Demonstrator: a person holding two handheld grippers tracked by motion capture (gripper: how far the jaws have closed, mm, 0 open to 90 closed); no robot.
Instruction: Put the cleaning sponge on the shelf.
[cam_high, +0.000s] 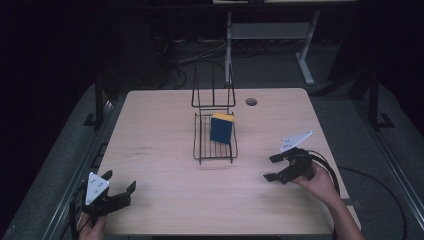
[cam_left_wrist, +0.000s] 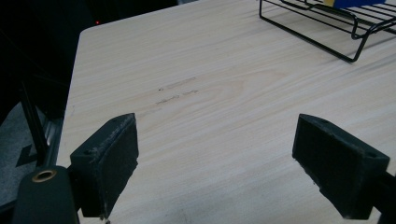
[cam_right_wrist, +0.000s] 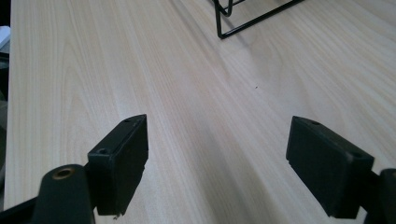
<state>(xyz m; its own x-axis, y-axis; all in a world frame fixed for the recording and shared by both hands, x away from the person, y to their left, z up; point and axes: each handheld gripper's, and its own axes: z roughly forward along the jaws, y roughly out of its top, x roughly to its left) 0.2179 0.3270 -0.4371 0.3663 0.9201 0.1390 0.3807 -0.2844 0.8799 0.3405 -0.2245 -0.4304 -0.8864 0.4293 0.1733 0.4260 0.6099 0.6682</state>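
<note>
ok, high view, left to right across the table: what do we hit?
Left tongs with jaws spread, near the table's front-left corner → black wire rack holding an upright blue and yellow sponge → right tongs, jaws spread, in the person's hand.

One wire rack (cam_high: 215, 142) and one sponge (cam_high: 221, 128) on one tabletop (cam_high: 165, 185). Two tools: left tool (cam_high: 121, 183), right tool (cam_high: 272, 167).

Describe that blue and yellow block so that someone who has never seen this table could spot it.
On the pale wooden table, find the black wire rack near the middle. The blue sponge with a yellow edge leans tilted inside it, yellow side up. It is the one brightly coloured thing there.
</note>
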